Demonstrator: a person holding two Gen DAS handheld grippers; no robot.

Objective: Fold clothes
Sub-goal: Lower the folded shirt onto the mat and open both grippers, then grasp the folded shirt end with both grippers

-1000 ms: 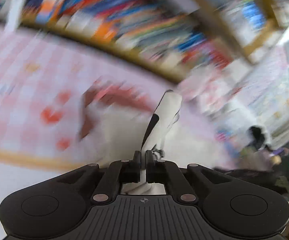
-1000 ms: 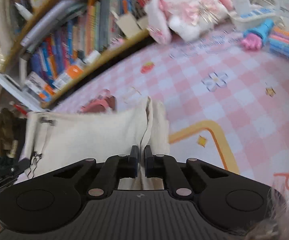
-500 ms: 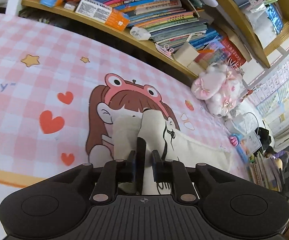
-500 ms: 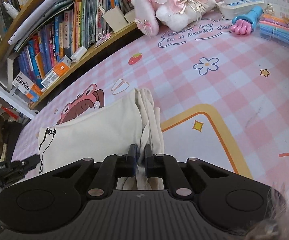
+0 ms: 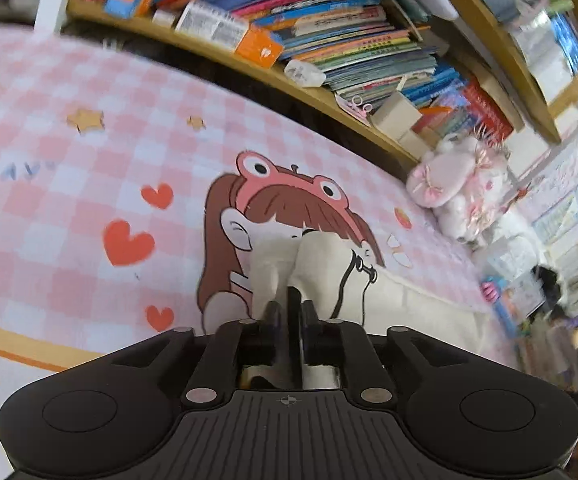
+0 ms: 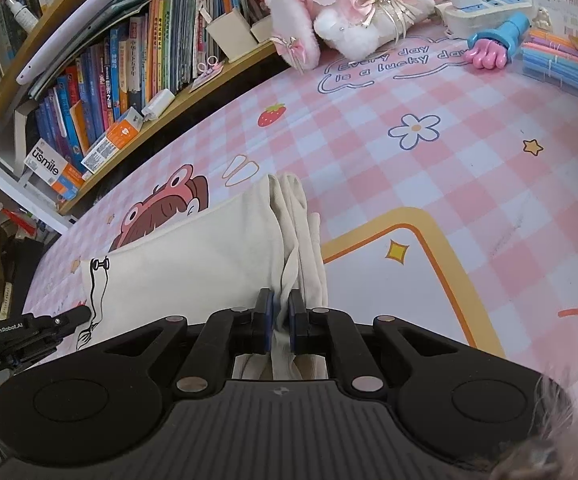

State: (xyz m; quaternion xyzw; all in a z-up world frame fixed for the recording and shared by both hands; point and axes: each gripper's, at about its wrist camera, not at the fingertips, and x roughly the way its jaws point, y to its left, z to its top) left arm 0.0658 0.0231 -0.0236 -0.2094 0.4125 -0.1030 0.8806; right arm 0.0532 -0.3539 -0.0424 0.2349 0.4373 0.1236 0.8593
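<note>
Pink-and-white checked cloth (image 6: 369,152) covers your table, with crowded wooden bookshelves (image 6: 101,80) along the far edge and a white-and-pink plush rabbit (image 6: 353,4) at the far right. Your cream fabric garment with a black line drawing (image 6: 193,264) lies across the near middle of the cloth, spread between your two tools and partly over the printed frog-hat girl cartoon (image 5: 285,204).

Your right gripper (image 6: 281,316) is clamped on the bunched right-hand edge, several layers gathered between its blue-lined pads. Your left gripper (image 5: 289,312) is pinched tight on the left end, where the fabric humps up just beyond the tips.

The risks, as I judge them:
- The thick right-hand bunch may shed an inner layer if you pull sideways, leaving a crooked fold.
- Lifting one end faster than the other would skew the edges.
- A wide swing to the far right could knock the plush rabbit or the bundle of coloured pens (image 6: 557,64).
</note>
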